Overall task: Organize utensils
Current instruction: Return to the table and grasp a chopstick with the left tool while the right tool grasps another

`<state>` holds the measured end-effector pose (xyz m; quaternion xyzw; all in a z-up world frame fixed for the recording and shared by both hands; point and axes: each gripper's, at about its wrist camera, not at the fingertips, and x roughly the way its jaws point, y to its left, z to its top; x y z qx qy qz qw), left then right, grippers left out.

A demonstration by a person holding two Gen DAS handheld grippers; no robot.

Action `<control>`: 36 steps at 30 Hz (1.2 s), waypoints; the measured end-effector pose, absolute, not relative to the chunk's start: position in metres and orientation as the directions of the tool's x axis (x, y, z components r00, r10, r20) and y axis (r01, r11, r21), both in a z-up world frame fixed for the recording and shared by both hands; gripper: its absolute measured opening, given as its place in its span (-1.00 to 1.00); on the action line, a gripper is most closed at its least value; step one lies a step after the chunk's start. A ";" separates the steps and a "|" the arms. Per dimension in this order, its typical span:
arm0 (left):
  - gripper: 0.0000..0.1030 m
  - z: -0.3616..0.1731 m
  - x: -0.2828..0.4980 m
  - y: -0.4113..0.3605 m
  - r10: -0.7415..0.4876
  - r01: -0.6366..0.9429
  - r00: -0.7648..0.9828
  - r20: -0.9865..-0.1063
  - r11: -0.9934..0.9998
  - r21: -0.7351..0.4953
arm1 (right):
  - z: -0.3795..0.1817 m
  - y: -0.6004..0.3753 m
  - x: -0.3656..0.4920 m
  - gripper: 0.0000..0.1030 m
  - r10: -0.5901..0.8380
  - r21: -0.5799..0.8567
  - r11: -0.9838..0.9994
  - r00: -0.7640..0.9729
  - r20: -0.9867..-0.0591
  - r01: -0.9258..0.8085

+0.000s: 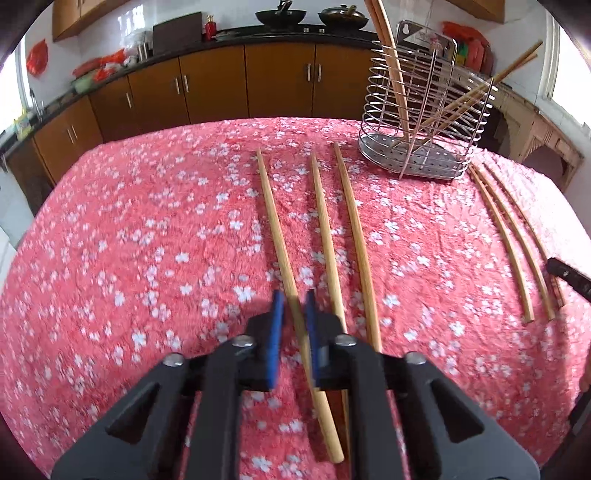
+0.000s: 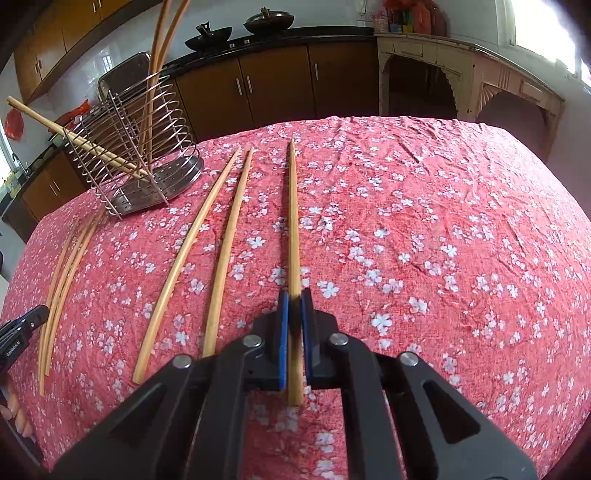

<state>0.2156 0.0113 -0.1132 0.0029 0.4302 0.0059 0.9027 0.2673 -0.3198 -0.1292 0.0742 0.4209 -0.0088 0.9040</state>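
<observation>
Several long wooden chopsticks lie on the red floral tablecloth (image 1: 147,240). My left gripper (image 1: 294,302) is shut on the leftmost chopstick (image 1: 275,225) of a group of three. My right gripper (image 2: 295,301) is shut on the rightmost chopstick (image 2: 293,221) of the right-hand group; it also shows in the left wrist view (image 1: 532,236), where the gripper's tip is at the right edge. The wire utensil holder (image 1: 421,122) stands at the back and holds several chopsticks (image 1: 393,70); it also shows in the right wrist view (image 2: 140,155).
Two chopsticks (image 1: 343,240) lie right of my left gripper's one. Two more (image 2: 221,240) lie left of my right gripper's one. Brown kitchen cabinets (image 1: 221,88) and woks (image 1: 280,16) stand behind the table. The table edge falls off at the back.
</observation>
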 end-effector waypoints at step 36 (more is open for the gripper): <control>-0.83 -0.114 0.224 0.040 -0.054 0.020 0.635 -0.770 0.998 -0.054 | -0.131 -0.330 0.268 -0.84 0.022 0.123 0.986 0.650 -0.759 0.111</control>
